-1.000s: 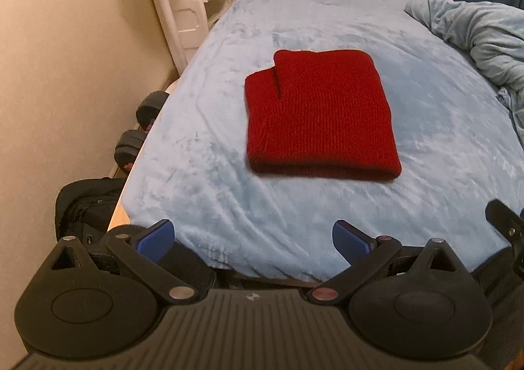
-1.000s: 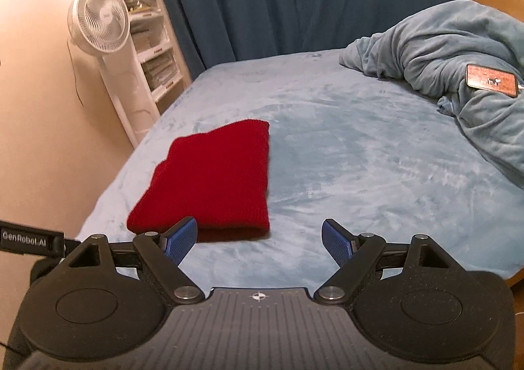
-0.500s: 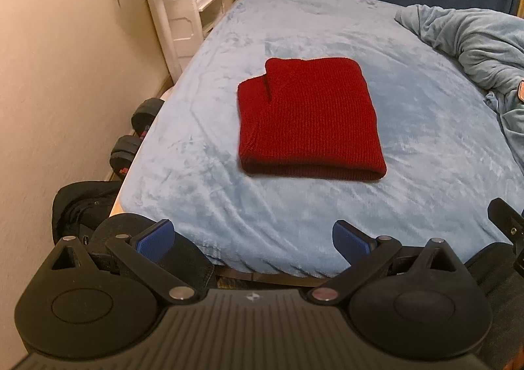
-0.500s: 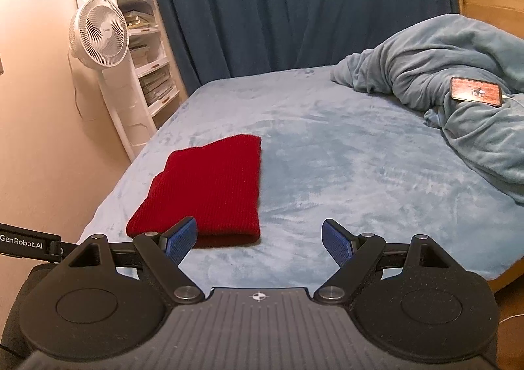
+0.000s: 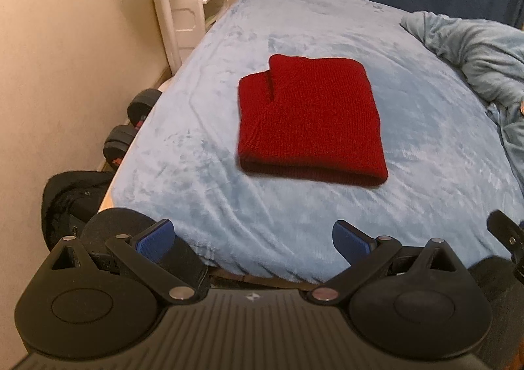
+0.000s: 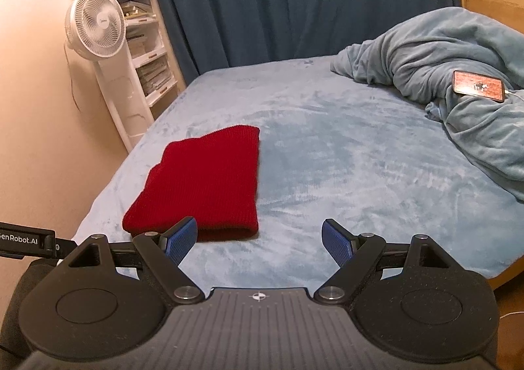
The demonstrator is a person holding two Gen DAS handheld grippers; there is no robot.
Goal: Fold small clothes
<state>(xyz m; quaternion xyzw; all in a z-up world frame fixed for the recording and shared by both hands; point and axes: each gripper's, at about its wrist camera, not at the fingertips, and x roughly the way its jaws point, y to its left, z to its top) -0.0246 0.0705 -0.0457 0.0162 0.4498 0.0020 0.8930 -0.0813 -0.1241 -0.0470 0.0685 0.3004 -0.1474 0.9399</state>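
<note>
A blue-covered bed [image 6: 327, 140] stood against a beige wall [image 5: 65, 58]; dark curtains [image 6: 294, 3] hung behind, beside white shelving [image 6: 144, 52].

Only one legible marking: "enRobot.AI" in white letters on a black bar [image 6: 23, 240], at the left edge of the right wrist view, beside the right gripper [image 6: 259, 240], first letter cut off by the frame. Small dark logo at the hub of the white fan [image 6: 95, 29], far left of that gripper, too small to read. Patterned card or phone [image 6: 478, 86] on the rumpled blanket, far right of the gripper, bearing a tiny dark mark, not readable. Nothing readable in the left wrist view.
</note>
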